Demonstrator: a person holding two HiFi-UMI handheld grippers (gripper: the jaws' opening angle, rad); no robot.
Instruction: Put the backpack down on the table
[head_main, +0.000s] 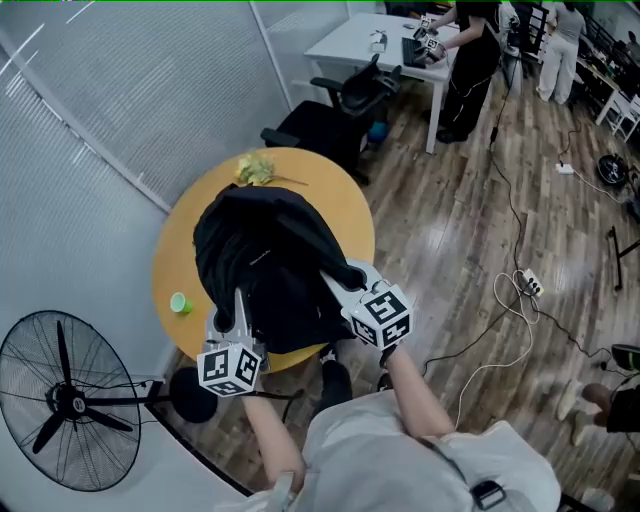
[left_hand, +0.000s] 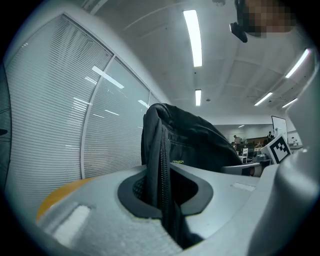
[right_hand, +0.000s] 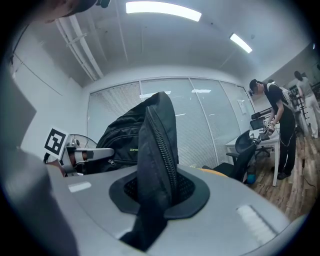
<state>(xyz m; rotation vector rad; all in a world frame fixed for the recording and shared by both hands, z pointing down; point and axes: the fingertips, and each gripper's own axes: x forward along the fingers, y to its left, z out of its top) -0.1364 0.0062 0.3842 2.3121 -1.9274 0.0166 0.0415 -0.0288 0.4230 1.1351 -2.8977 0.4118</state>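
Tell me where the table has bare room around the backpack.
Bare: the right arc of the table between backpack and rim, and the left strip beyond the green cup. Crowded: the middle under the backpack, the far edge by the yellow-green bundle.

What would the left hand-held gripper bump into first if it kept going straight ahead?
The black backpack. The left hand-held gripper pinches its zipper edge, and the rest of it bulges right ahead, over the yellow table.

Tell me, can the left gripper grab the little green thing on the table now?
Probably not: the left gripper is shut on the backpack, though the green thing lies close beside it.
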